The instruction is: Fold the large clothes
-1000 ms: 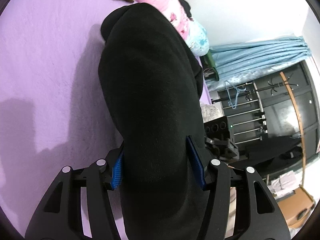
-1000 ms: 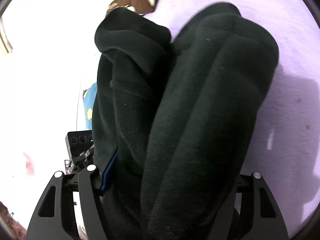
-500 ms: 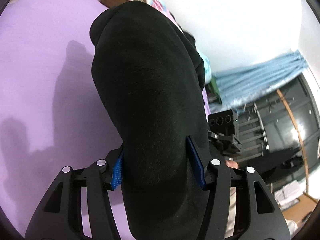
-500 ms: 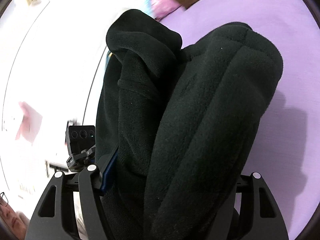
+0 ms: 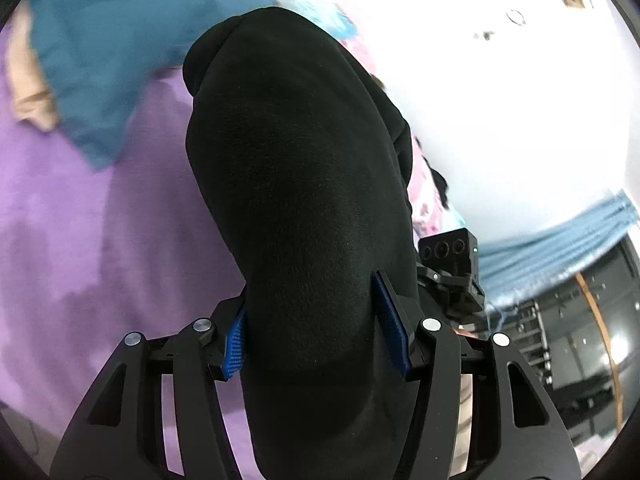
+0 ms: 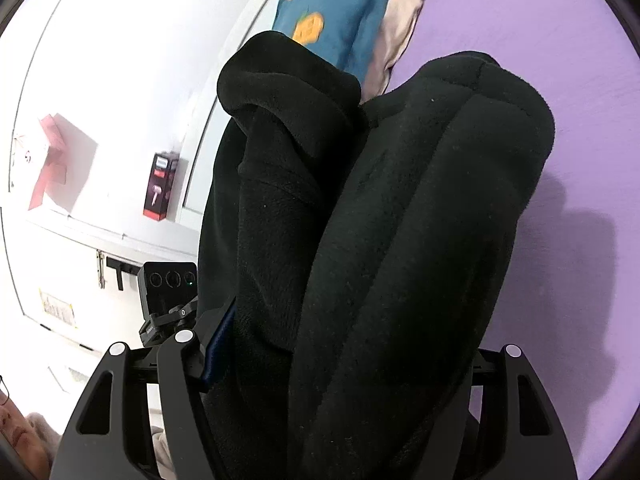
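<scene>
Black fleece garment point(image 5: 304, 208) bunched thick, clamped between blue pads point(image 5: 390, 330) of left gripper point(image 5: 316, 338); jaws held apart only by the wad of fabric. Same garment point(image 6: 400, 240) also pinched in right gripper point(image 6: 340, 344), folded into two fat rolls there; only one pad point(image 6: 218, 344) visible, other side buried in cloth. Hangs off both tools, lifted over purple bedsheet point(image 5: 80, 240), apparently not resting on it.

Writing: none legible. Red-and-black box point(image 6: 160, 186) on white ledge carries a hair-dryer picture, text too small to read. Pale sticker point(image 6: 58, 308) on cabinet front below, unreadable.

Left view only:
- blue curtain point(image 5: 560, 240), dark shelving point(image 5: 580, 340) at right edge
- pink patterned bedding point(image 5: 428, 200) along far edge of bed
- other tool's camera block point(image 5: 448, 250) poking out right of garment

Right view only:
- pink paper item point(image 6: 60, 164) on wall, the box, white cabinet point(image 6: 60, 260) with black handle
- part of a face point(image 6: 16, 436), bottom left corner
- left tool's camera block point(image 6: 168, 284) left of garment

Both views: teal cloth with orange patch point(image 6: 328, 20) near far edge of sheet point(image 6: 560, 60), beige fabric point(image 6: 396, 36) beside it; blurred in left view point(image 5: 112, 60).
</scene>
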A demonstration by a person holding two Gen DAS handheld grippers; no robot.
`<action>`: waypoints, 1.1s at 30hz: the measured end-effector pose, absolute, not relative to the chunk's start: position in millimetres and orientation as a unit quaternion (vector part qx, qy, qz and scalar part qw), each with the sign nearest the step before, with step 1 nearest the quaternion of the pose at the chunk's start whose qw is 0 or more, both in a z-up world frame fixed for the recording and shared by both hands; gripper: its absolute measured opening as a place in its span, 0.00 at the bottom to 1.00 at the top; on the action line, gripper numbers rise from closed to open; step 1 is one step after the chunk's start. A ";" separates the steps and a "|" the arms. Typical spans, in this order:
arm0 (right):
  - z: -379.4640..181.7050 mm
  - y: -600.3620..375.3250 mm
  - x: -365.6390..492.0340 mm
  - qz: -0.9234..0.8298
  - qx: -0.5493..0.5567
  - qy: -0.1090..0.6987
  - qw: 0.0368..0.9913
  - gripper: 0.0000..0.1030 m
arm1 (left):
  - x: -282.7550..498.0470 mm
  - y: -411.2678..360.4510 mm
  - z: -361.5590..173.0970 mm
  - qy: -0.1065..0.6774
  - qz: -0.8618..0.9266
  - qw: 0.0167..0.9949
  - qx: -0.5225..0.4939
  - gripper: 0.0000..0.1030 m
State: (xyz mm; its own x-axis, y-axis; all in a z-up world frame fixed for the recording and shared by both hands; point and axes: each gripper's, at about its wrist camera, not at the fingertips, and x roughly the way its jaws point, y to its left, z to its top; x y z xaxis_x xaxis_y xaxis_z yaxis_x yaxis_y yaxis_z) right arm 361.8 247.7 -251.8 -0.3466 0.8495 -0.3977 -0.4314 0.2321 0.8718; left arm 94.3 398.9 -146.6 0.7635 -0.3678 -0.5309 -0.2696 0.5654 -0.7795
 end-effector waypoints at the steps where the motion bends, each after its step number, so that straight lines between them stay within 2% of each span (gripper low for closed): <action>1: -257.2 258.0 360.6 0.593 0.182 0.572 0.537 0.65 | 89.3 404.3 -150.4 0.344 -0.023 0.813 -0.469 0.51; 5: -286.8 292.5 355.4 0.590 0.173 0.589 0.525 0.64 | 71.9 423.0 -171.4 0.359 0.005 0.804 -0.474 0.52; 7: -310.0 307.5 348.1 0.579 0.174 0.600 0.524 0.64 | 63.7 444.6 -198.4 0.379 0.019 0.787 -0.486 0.51; 12: -342.4 305.5 342.9 0.569 0.187 0.608 0.521 0.62 | 60.4 444.7 -238.3 0.428 0.042 0.758 -0.491 0.51; 17: -342.1 295.8 348.3 0.563 0.179 0.603 0.536 0.64 | 62.4 445.1 -238.5 0.436 0.057 0.763 -0.474 0.53; 20: -336.5 279.7 345.9 0.551 0.171 0.606 0.548 0.71 | 67.2 436.1 -225.4 0.440 0.064 0.763 -0.469 0.54; 24: -316.3 277.8 343.0 0.541 0.149 0.605 0.565 0.73 | 74.9 421.4 -202.0 0.446 0.106 0.777 -0.431 0.55; 25: -310.0 274.7 341.4 0.536 0.147 0.609 0.566 0.74 | 73.8 416.6 -194.9 0.449 0.122 0.784 -0.412 0.59; 27: -297.5 265.9 339.1 0.529 0.139 0.608 0.576 0.86 | 69.0 408.5 -179.7 0.438 0.141 0.805 -0.375 0.68; 29: -278.6 257.8 332.9 0.509 0.117 0.595 0.611 0.89 | 65.4 396.5 -163.9 0.425 0.148 0.820 -0.353 0.83; 31: -264.3 246.9 327.7 0.492 0.103 0.589 0.633 0.90 | 60.4 387.3 -148.5 0.411 0.167 0.834 -0.327 0.90; 33: -249.6 236.4 320.0 0.480 0.087 0.575 0.657 0.90 | 60.7 368.9 -136.7 0.406 0.181 0.844 -0.301 0.90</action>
